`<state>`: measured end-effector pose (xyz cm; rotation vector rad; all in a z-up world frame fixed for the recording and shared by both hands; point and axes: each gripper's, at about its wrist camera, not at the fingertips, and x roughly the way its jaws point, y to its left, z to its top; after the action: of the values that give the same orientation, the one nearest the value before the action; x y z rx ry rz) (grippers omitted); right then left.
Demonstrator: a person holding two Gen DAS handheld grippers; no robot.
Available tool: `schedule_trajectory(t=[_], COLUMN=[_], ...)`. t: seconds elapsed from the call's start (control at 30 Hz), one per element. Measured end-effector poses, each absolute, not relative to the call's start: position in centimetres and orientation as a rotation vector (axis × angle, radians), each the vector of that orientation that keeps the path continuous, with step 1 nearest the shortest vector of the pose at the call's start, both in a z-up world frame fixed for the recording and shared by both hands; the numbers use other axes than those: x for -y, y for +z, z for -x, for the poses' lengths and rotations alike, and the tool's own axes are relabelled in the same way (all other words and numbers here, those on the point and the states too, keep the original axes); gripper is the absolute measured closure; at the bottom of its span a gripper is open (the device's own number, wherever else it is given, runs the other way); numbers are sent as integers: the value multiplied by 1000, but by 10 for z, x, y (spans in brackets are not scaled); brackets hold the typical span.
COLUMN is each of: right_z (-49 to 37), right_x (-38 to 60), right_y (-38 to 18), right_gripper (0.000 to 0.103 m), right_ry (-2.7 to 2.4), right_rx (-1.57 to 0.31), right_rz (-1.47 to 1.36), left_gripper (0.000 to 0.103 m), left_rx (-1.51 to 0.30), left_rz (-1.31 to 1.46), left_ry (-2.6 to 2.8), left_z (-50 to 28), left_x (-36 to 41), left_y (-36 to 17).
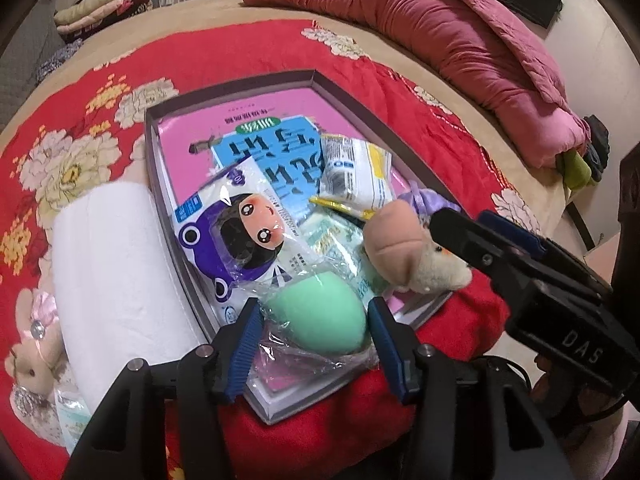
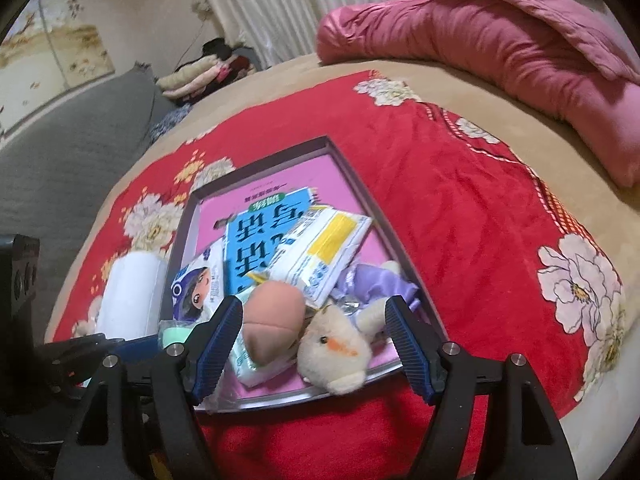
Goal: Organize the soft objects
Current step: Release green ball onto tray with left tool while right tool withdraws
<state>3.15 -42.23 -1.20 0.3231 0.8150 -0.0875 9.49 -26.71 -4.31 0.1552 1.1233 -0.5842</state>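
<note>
While the left gripper (image 1: 312, 334) clasps a wrapped green sponge (image 1: 320, 312), the right gripper (image 2: 314, 344) straddles, wide open, a plush snail (image 2: 316, 332); the box (image 1: 160, 184) floor is mostly hidden.

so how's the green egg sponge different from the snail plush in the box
The green egg sponge is smooth, one colour and sealed in clear plastic wrap; the snail plush is fuzzy, cream-bodied with a tan shell, and unwrapped. The sponge sits between the fingers of the left tool; the plush lies between the open fingers of the right tool, untouched by them. Both are soft and rest at the near end of the shallow box.
</note>
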Motion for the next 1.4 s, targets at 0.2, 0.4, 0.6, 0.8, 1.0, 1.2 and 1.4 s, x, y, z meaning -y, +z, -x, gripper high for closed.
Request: schedule_trajectory(t=[0.2, 0.4, 0.6, 0.8, 1.0, 1.2, 1.4], right_z=[-31, -31, -28, -28, -28, -28, -26], right_x=[428, 429, 434, 434, 434, 434, 436], right_y=[-13, -14, -15, -14, -15, -15, -15], right_gripper=[28, 27, 27, 27, 27, 27, 27], right_ry=[-96, -100, -106, -104, -111, -116, -125], right_rx=[-811, -806, -803, -798, -802, -801, -798], right_rz=[-355, -369, -393, -393, -392, -396, -402], left_gripper=[48, 47, 45, 40, 40, 40, 40], left_rx=[-1130, -1126, -1118, -1095, -1078, -1046, -1011], left_rz=[-143, -133, -103, -111, -67, -38, -15], left_ry=[-586, -585, -601, -612, -617, -624, -629], left_z=[-94, -93, -93, -91, -90, -89, -89], left_x=[265, 262, 260, 263, 256, 252, 248], left_y=[-44, -43, -41, -37, -31, -18, -6])
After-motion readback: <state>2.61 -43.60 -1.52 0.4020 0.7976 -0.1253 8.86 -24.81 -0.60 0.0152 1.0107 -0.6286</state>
